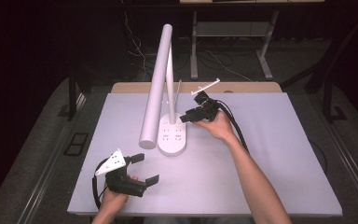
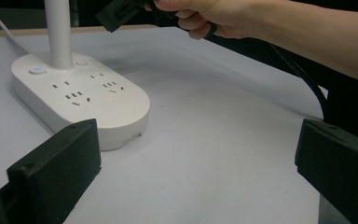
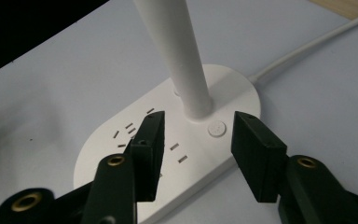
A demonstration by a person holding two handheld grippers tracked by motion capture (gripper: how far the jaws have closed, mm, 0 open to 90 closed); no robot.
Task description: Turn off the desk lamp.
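You are bringing the right gripper [image 3: 196, 154], fingers half-open and empty, over the lamp base [image 3: 135, 186]; next, press its button [image 3: 216, 128].

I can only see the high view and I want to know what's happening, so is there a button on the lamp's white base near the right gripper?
Observer: Yes. The right gripper view shows a round button on the base, beside the lamp's post.
Operator: Is the right gripper squeezing anything?
Observer: No. The right gripper has its jaws apart above the base, the button between them, nothing pressed.
Operator: And the left gripper?
Observer: The left gripper has wide-open jaws, with bare table between them.
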